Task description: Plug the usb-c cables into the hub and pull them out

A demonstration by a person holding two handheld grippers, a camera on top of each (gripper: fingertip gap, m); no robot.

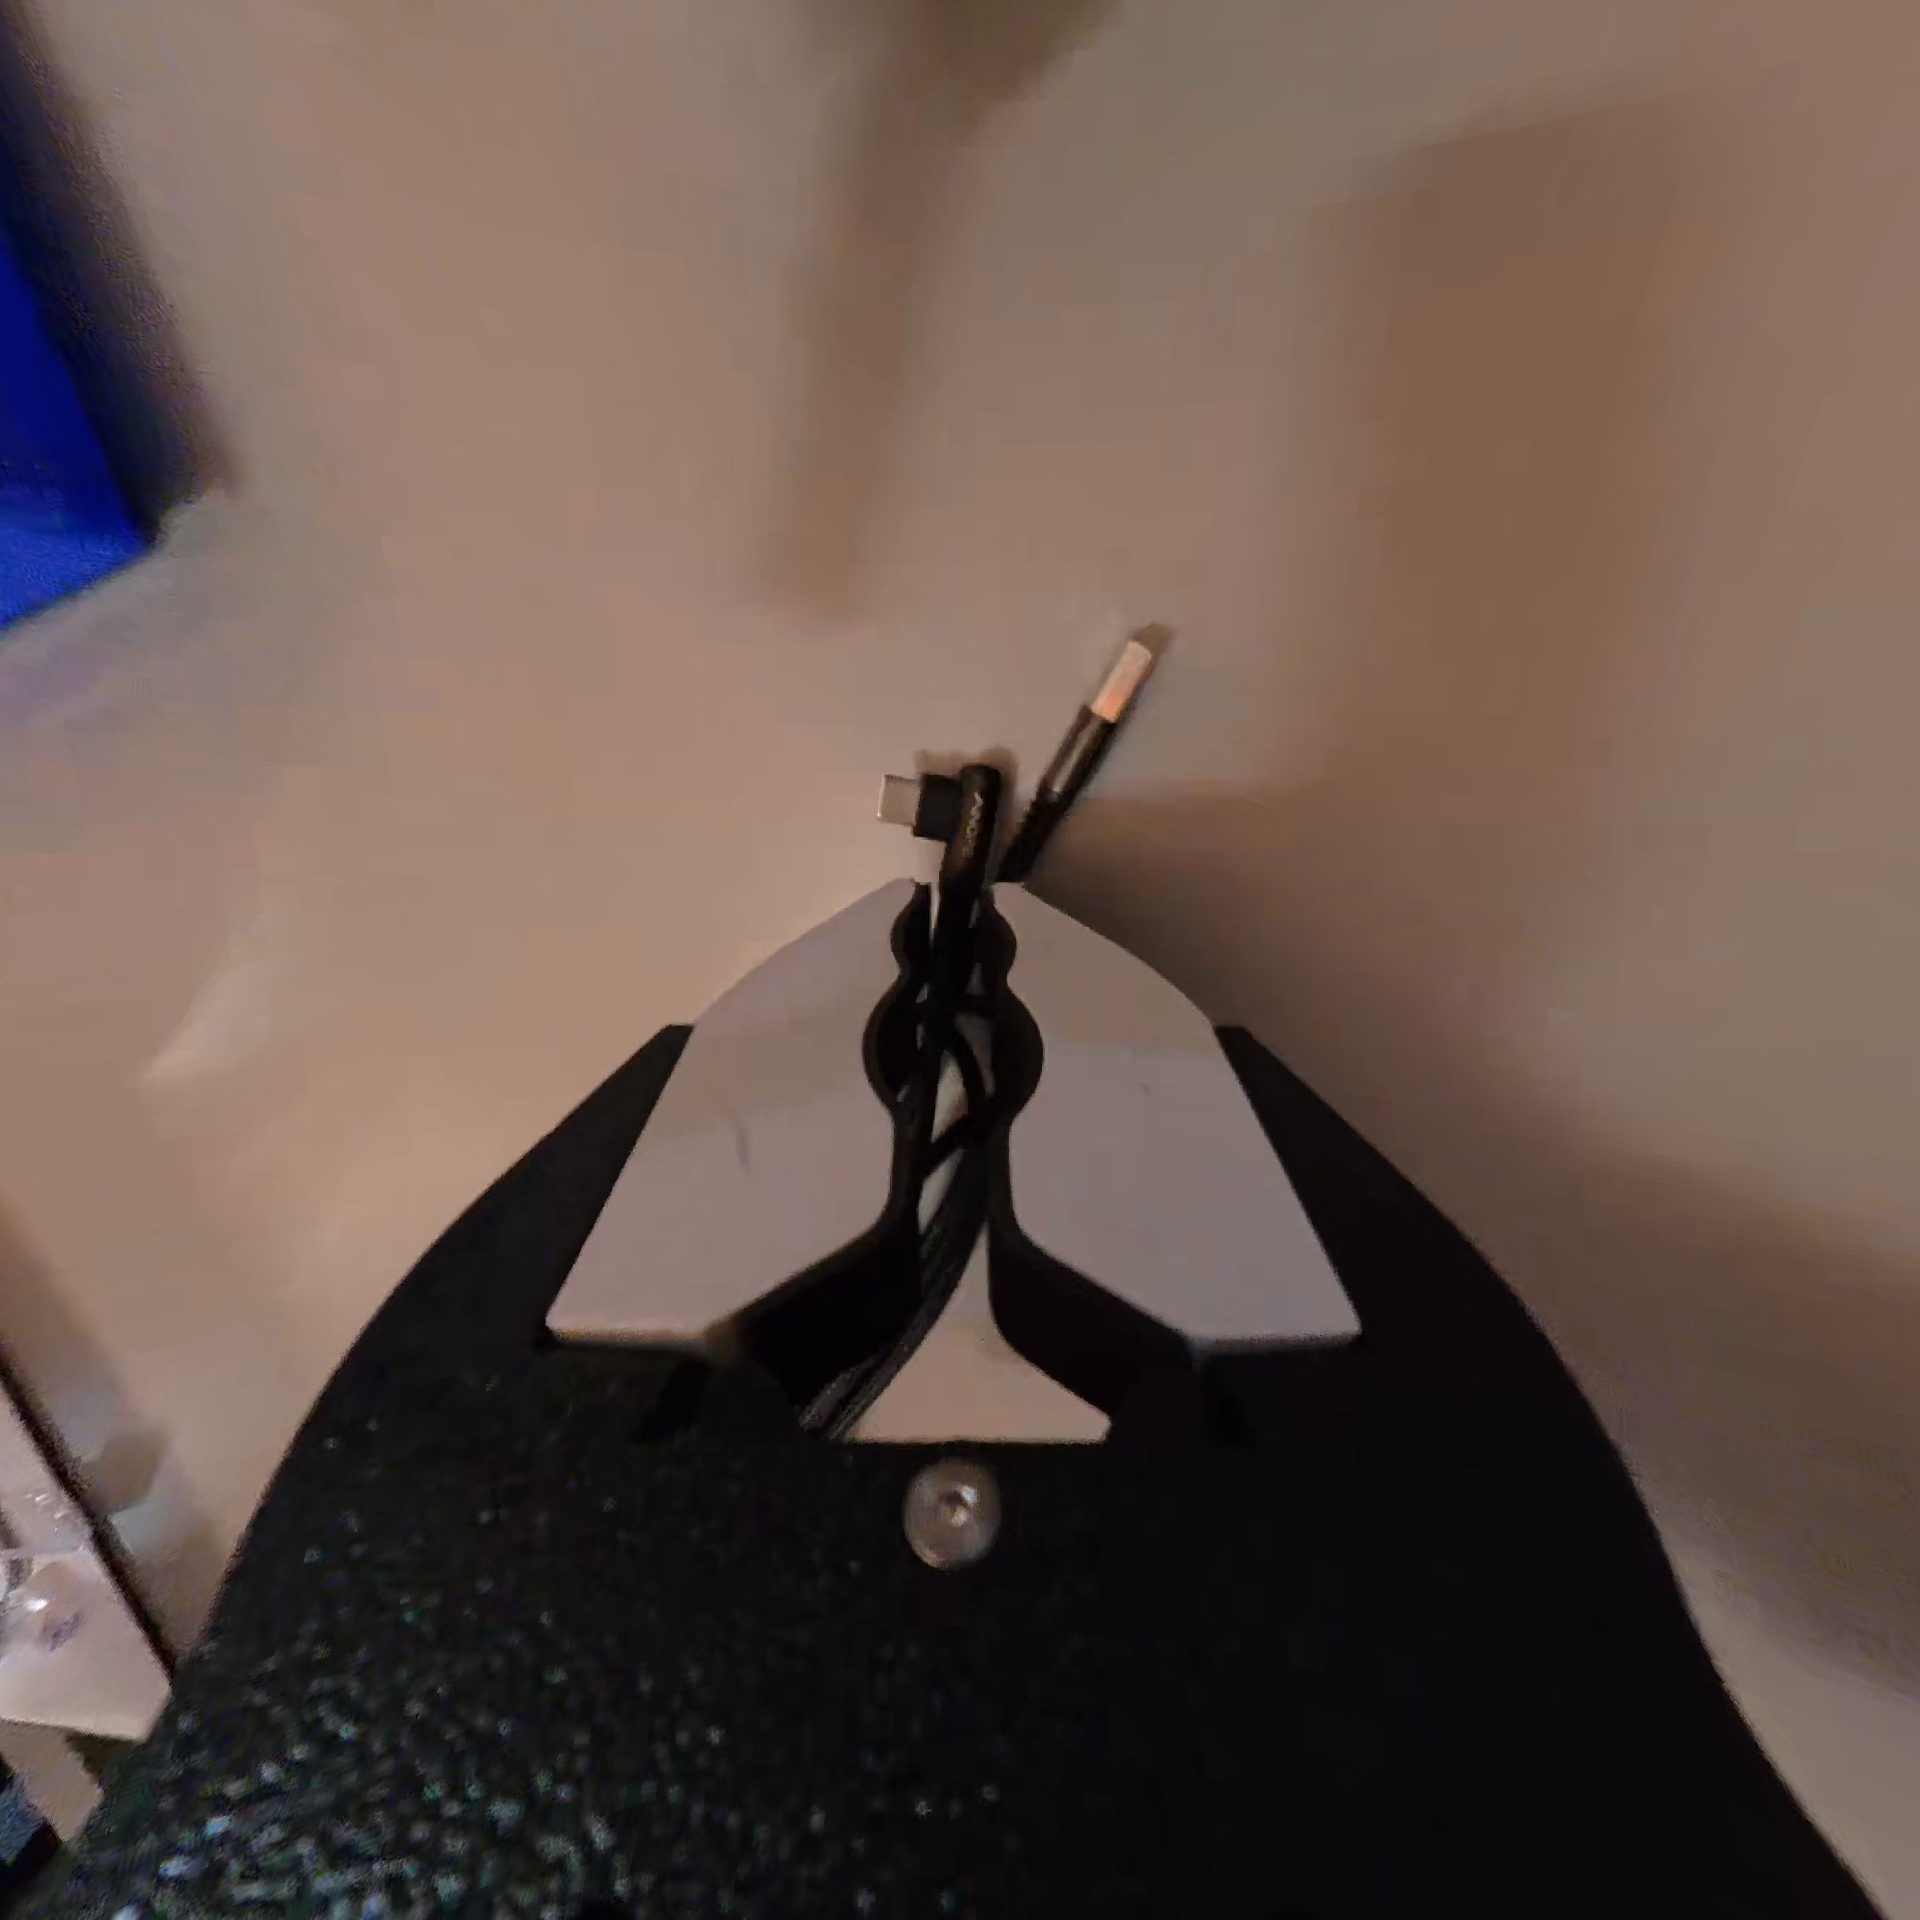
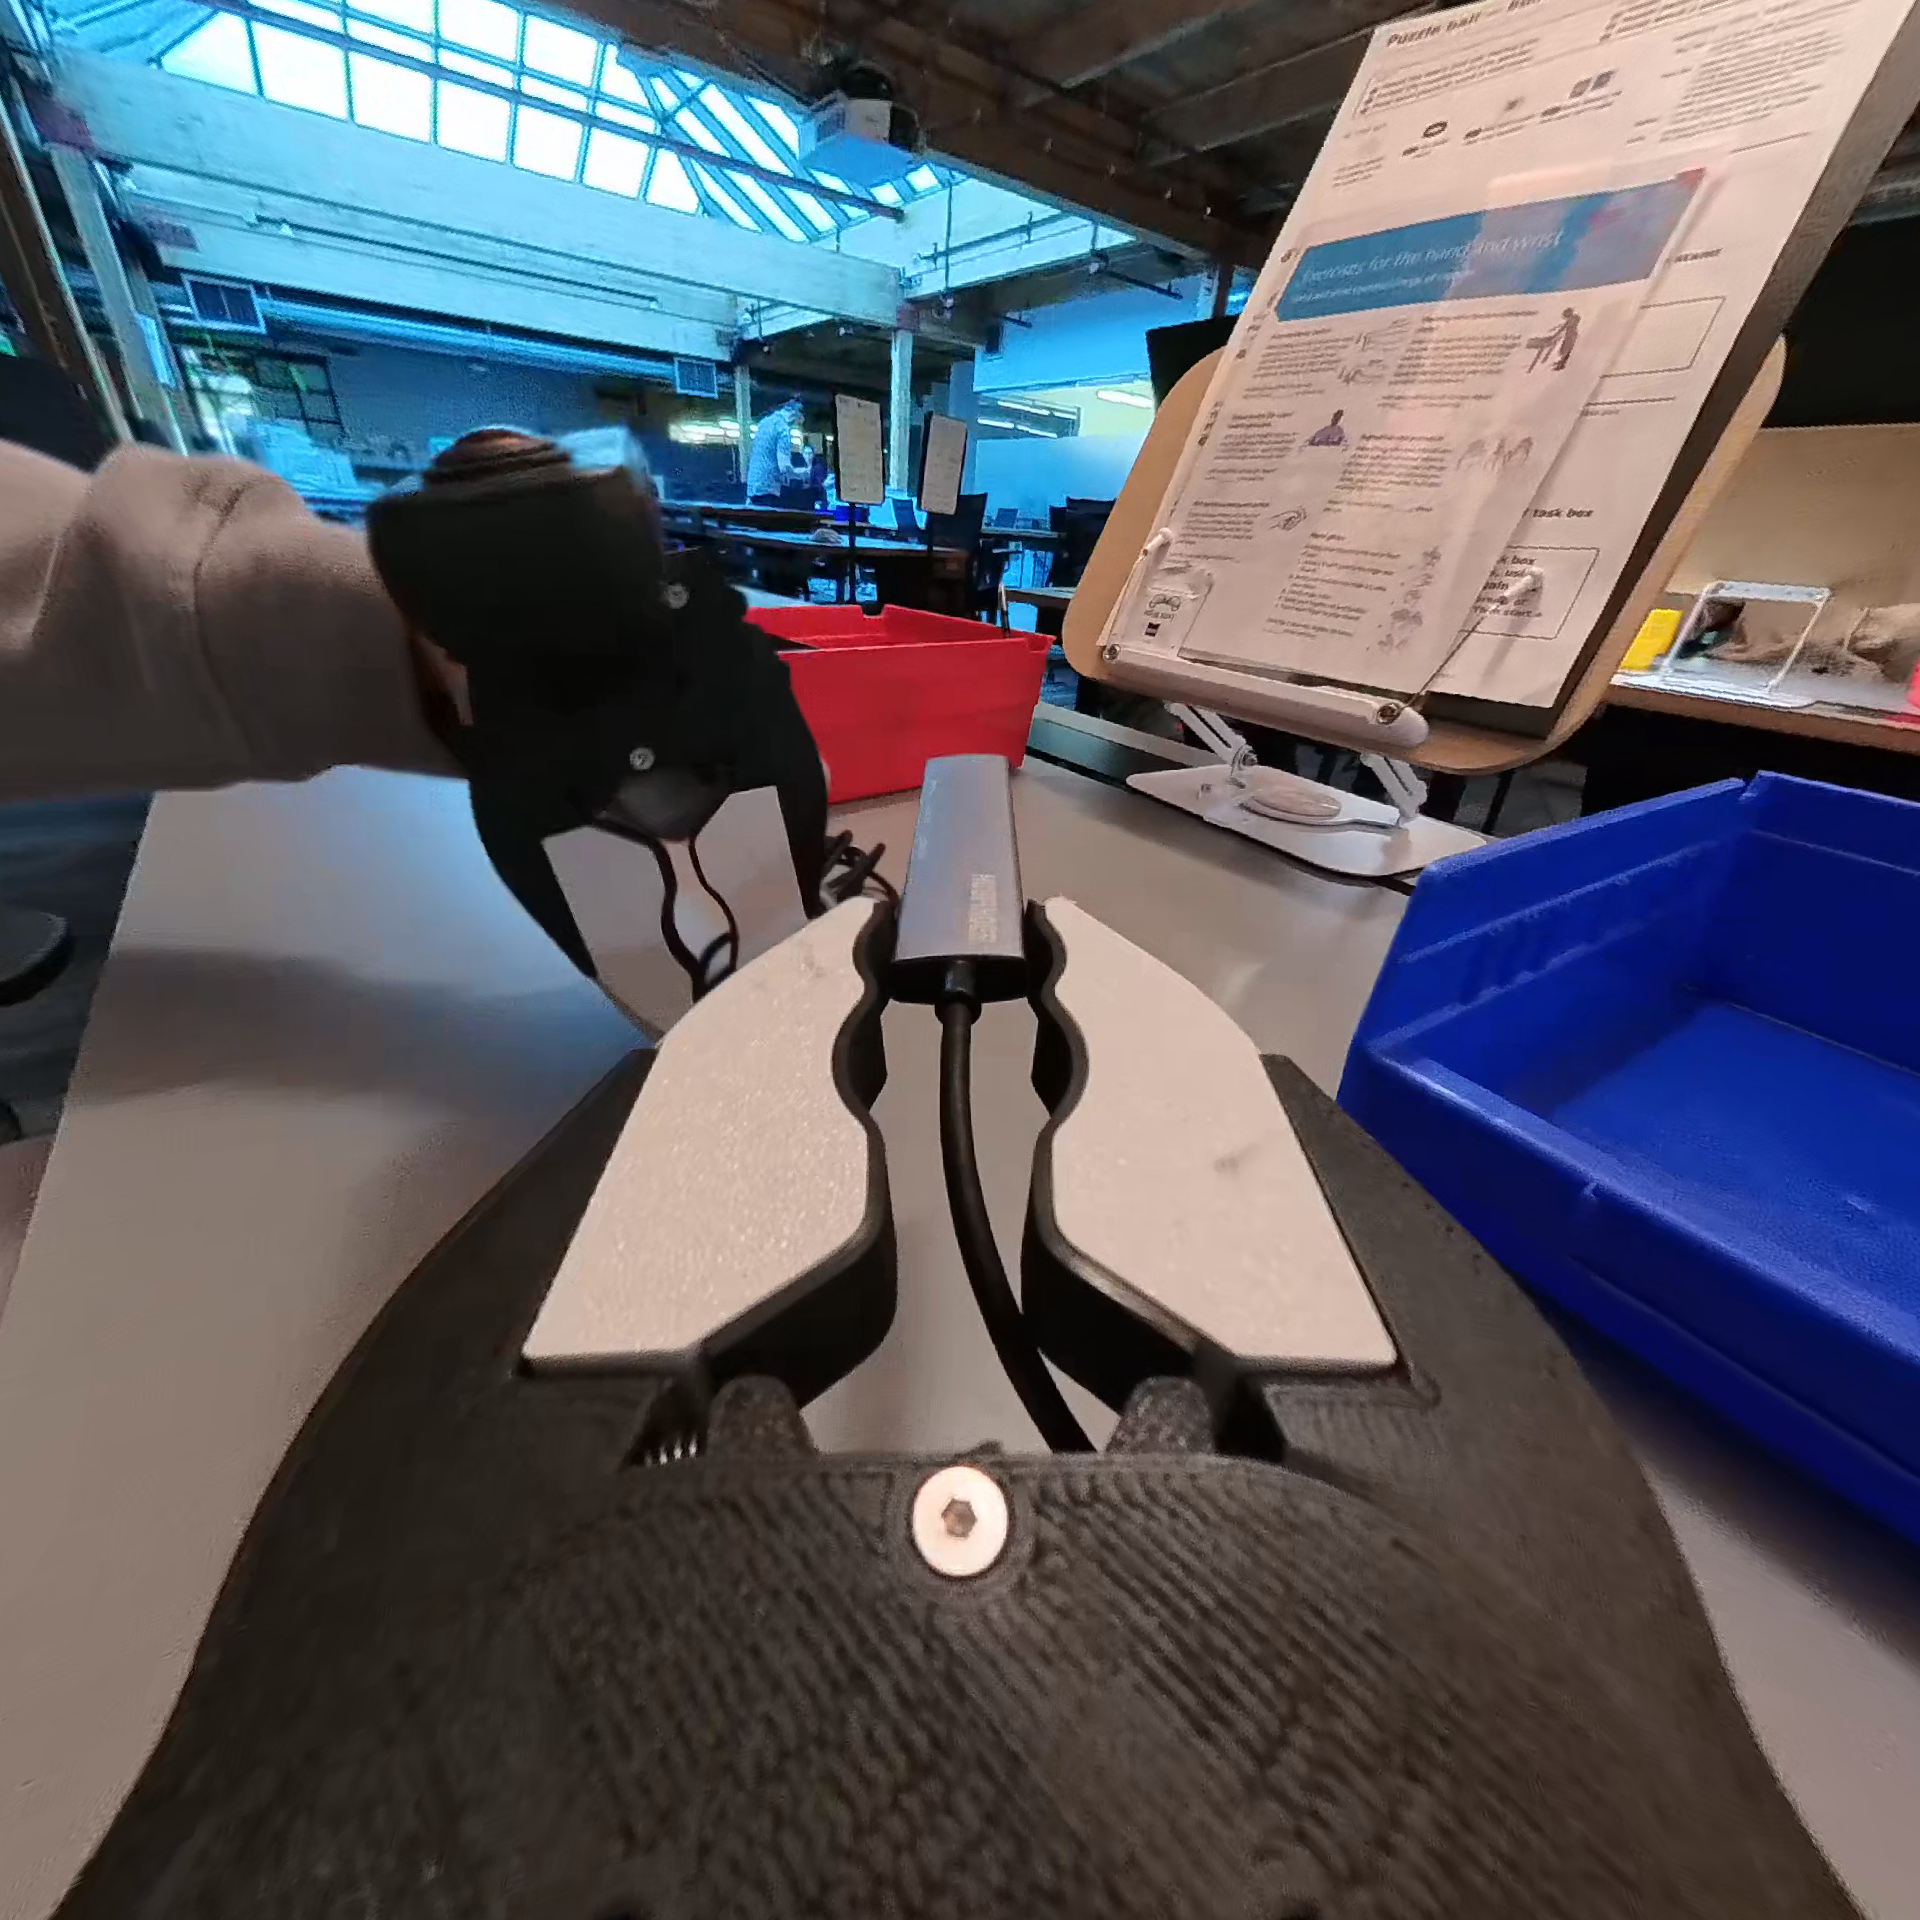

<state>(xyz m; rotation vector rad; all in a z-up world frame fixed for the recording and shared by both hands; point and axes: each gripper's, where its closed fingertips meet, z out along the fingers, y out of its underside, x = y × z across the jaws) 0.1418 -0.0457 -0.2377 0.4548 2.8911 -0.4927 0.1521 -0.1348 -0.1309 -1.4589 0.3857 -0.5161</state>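
In the left wrist view my left gripper [image 1: 951, 894] is shut on a bundle of black cables [image 1: 940, 1091] and points down at the pale table [image 1: 520, 727]. Two plugs stick out past the fingertips: a right-angle USB-C plug [image 1: 920, 816] and a straight plug with a metal tip [image 1: 1101, 717]. In the right wrist view my right gripper [image 2: 956, 935] is shut on the near end of a slim grey hub [image 2: 961, 862], held level just above the table. The hub's own black lead [image 2: 971, 1195] runs back between the fingers. The left gripper [image 2: 696, 935] shows to the hub's left, with cables hanging from it.
A blue bin [image 2: 1662, 1091] stands close on the right, and its blurred edge shows in the left wrist view [image 1: 52, 468]. A red bin [image 2: 904, 686] sits behind the hub. A document stand with papers [image 2: 1403, 468] is at the back right. A person's grey sleeve [image 2: 156, 623] reaches in from the left. Left tips to right tips: about 15 cm.
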